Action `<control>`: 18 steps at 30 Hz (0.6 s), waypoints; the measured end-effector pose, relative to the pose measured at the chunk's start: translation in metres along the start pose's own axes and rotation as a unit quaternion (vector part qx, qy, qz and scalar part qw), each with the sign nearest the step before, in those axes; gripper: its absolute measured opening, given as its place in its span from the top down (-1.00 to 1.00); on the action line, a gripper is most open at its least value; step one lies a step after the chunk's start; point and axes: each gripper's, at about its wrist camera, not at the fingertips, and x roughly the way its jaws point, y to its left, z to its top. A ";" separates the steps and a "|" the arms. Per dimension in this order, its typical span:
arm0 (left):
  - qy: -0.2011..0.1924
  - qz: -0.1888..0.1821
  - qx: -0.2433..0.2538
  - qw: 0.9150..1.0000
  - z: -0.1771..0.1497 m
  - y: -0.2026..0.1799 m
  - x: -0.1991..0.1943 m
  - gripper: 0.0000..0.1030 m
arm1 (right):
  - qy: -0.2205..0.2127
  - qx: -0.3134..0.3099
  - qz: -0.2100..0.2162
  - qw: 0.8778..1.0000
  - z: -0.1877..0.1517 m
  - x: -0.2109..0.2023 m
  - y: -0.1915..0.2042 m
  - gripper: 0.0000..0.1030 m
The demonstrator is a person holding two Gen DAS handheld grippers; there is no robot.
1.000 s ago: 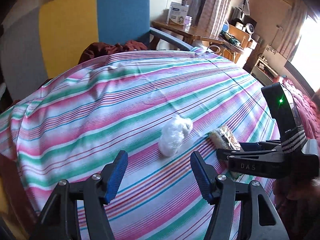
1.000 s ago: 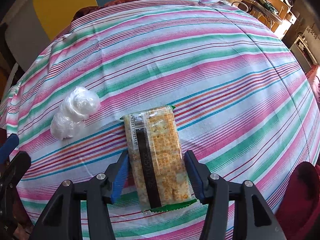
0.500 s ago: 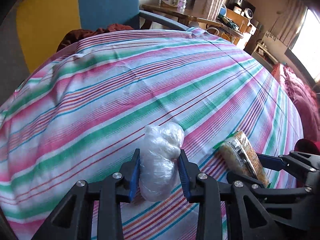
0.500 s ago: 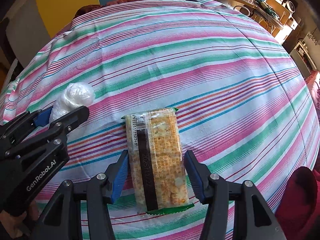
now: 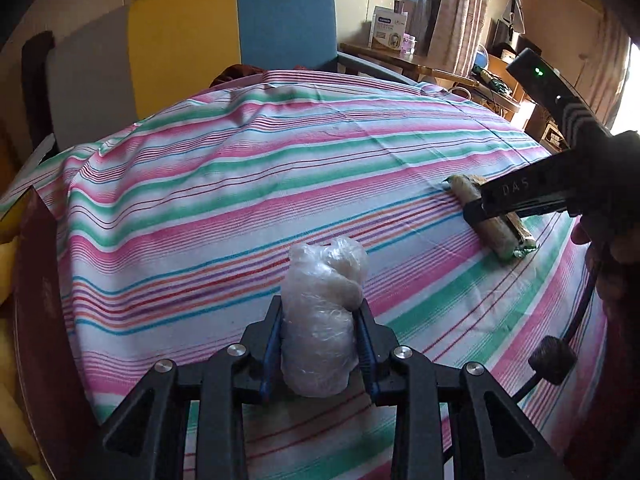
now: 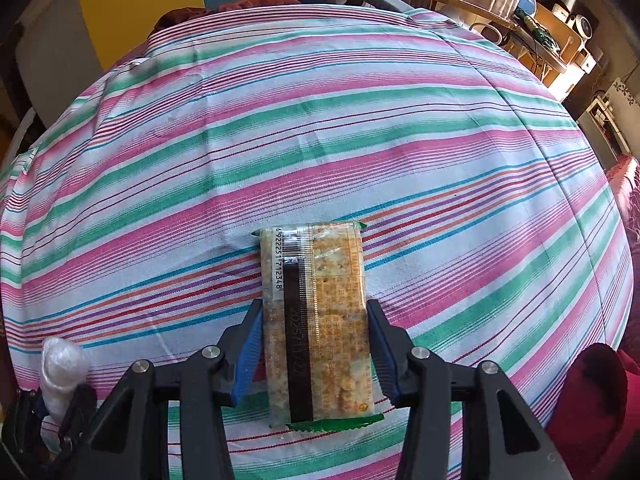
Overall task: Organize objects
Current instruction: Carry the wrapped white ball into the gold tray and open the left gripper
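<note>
Plastic bundle point(image 5: 320, 320) sits pinched in the left gripper point(image 5: 318, 344), fingers nearly shut on it, near the cloth's point(image 5: 240, 184) near edge, likely for carrying off. Right gripper point(image 6: 316, 344) straddles the cracker pack point(image 6: 316, 320), jaws closing, pads at its long sides, probably to lift it too.

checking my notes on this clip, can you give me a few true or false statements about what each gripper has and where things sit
1. The left gripper is shut on the plastic-wrapped bundle. True.
2. The cracker packet lies between the right gripper's fingers. True.
3. The packet stands on a bare wooden table. False: it lies flat on a striped cloth.
4. The bundle and packet touch. False: they are apart.
</note>
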 end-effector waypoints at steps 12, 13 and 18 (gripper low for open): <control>-0.008 0.000 0.002 1.000 -0.004 0.000 0.001 0.35 | -0.008 -0.005 -0.010 1.000 -0.011 -0.011 -0.011 0.03; -0.009 0.000 0.002 1.000 -0.004 0.000 0.001 0.35 | -0.009 -0.008 -0.012 1.000 -0.011 -0.012 -0.011 0.03; -0.014 -0.001 -0.001 1.000 -0.005 0.001 -0.001 0.37 | -0.012 -0.013 -0.013 1.000 -0.014 -0.017 -0.016 0.06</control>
